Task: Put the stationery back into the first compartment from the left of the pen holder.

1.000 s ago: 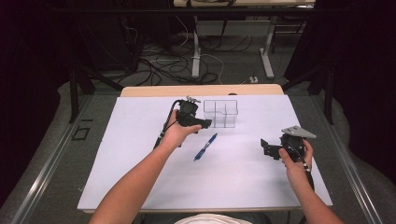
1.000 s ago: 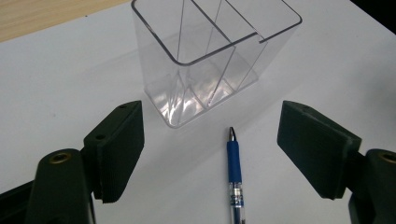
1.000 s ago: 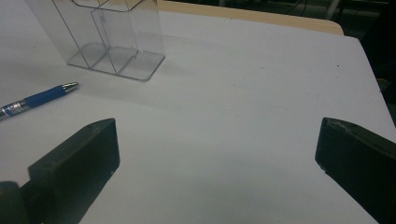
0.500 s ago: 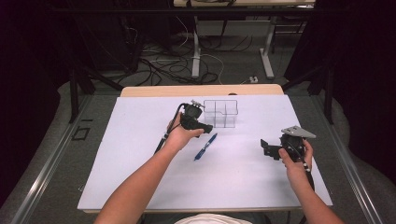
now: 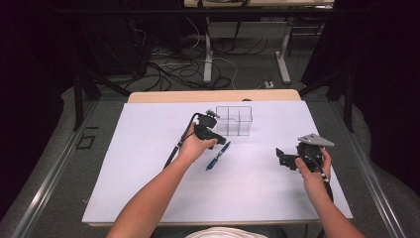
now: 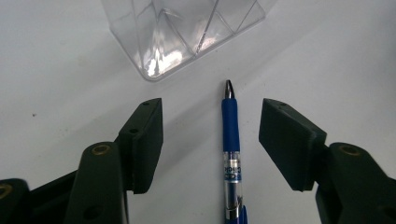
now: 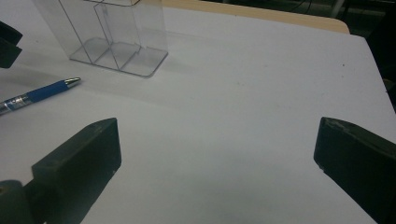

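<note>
The left gripper (image 6: pixel 210 140) is low over the table, and its two black jaws have just been closing. They are still apart. The blue pen (image 6: pixel 231 140) lies flat between them, closer to one jaw, but no jaw touches it yet. The pen's silver tip points at the clear plastic box (image 6: pixel 177 32), which stands just past it. From the high view the left gripper (image 5: pixel 221 140) sits over the top end of the pen (image 5: pixel 217 157), and the person's left hand (image 5: pixel 195 147) holds it from behind. The box (image 5: pixel 234 120) is right next to them, toward the far side of the white table (image 5: pixel 148 188). It has little walls inside that split it into parts.

The right gripper (image 7: pixel 215 163) has its jaws wide apart, with nothing between them but bare table. In the high view the right gripper (image 5: pixel 283 157) is held in the right hand (image 5: pixel 313 169) near the right side of the table, well away from the pen and the box.
</note>
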The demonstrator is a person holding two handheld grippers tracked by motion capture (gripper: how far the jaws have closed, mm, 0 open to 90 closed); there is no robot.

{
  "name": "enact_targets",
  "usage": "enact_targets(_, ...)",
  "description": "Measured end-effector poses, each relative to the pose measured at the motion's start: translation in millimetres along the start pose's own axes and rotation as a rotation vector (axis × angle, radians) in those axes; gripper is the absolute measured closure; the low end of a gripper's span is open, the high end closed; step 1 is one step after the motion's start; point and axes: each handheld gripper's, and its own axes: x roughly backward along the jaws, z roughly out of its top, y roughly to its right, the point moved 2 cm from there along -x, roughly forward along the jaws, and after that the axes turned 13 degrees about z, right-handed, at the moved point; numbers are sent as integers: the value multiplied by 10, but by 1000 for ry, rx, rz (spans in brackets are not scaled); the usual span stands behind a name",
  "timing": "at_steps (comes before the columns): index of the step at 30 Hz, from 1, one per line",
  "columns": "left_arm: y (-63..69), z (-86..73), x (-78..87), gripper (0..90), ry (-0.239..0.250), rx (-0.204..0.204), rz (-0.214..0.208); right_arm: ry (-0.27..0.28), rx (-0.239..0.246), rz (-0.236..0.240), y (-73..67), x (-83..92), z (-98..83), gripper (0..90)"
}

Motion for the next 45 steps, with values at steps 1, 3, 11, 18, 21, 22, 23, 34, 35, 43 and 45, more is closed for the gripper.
enact_targets(1, 6, -2, -10, 418, -7, 12, -4, 3, -2, 3, -2, -5, 0, 3)
enact_targets(3, -5, 0, -23, 427, -9, -5, -9, 2, 2, 2, -1, -5, 0, 3)
enact_targets(11, 57, -54, -93, 524, -9, 50, -23, -10, 5, 5, 6, -14, -8, 5)
enact_targets(18, 68, -98, -133, 601, -37, 39, -51, -12, 8, 6, 7, -19, -12, 6)
enact_targets(21, 77, -109, -159, 632, -55, 40, -64, -13, 7, 10, 1, -31, -14, 6)
enact_targets(22, 77, -109, -159, 638, -55, 40, -64, -15, 12, 7, 1, -32, -14, 6)
enact_targets(23, 80, -110, -168, 644, -60, 35, -63, -18, 13, 5, -1, -30, -14, 6)
enact_targets(34, 125, -121, -257, 699, -94, 40, -69, -22, 9, 14, -6, -37, -18, 7)
enact_targets(35, 128, -121, -266, 702, -89, 45, -71, -22, 9, 14, -6, -38, -18, 7)
enact_targets(43, 149, -112, -311, 730, -83, 60, -74, -24, 16, 14, -5, -43, -20, 7)
enact_targets(45, 159, -107, -316, 739, -81, 67, -77, -25, 10, 16, -9, -46, -21, 7)
